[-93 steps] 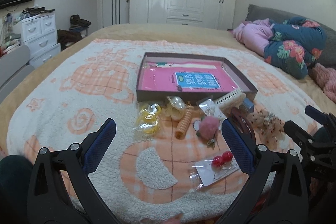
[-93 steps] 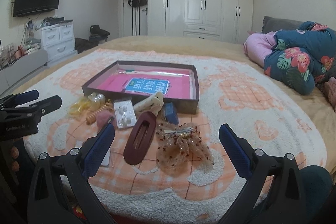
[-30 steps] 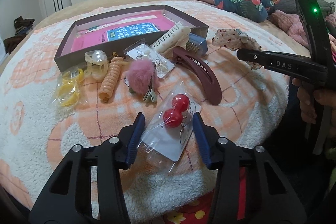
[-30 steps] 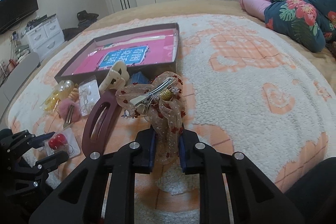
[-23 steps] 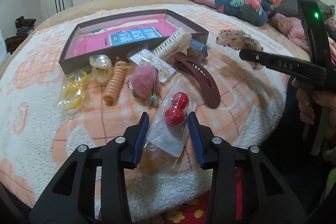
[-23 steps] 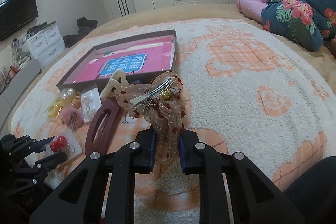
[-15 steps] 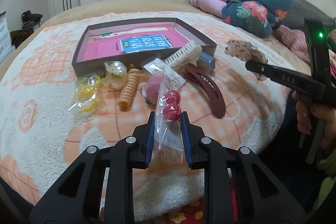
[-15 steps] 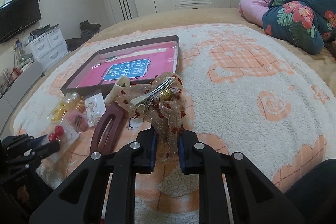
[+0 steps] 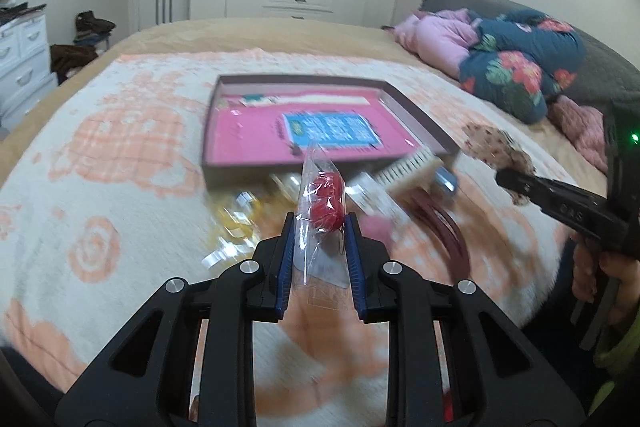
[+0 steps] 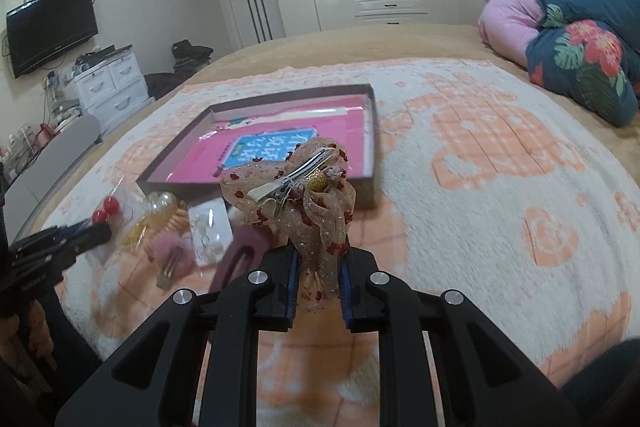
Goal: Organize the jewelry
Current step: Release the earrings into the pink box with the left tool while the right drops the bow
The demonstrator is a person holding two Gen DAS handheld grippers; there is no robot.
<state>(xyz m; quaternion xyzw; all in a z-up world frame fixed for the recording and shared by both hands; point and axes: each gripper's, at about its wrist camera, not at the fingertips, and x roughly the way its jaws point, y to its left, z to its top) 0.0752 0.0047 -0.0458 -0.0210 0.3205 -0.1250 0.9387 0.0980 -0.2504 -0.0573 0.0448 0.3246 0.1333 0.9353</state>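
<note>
A clear packet with red ball earrings (image 9: 321,197) stands upright between the blue pads of my left gripper (image 9: 319,227), which is shut on it and holds it above the blanket. My right gripper (image 10: 318,259) is shut on the tail of a beige mesh bow hair clip (image 10: 296,183) with red dots, lifted off the bed. Beyond both lies an open brown box (image 9: 416,115) with a pink lining. In the right wrist view the left gripper (image 10: 80,233) shows at the far left with the red earrings (image 10: 106,209). The right gripper (image 9: 508,181) and the bow (image 9: 492,143) appear at the right of the left wrist view.
Loose pieces lie in front of the box (image 10: 370,131): a maroon hair clip (image 10: 240,255), a pink pompom clip (image 10: 170,253), a card of earrings (image 10: 210,233), yellow hair ties (image 9: 232,223) and a cream comb (image 9: 412,167). A bundled floral quilt (image 10: 580,67) lies at the far right.
My left gripper closed on the earring packet and lifted it off the blanket toward the box. The right gripper, first open, now holds the bow and has risen slightly.
</note>
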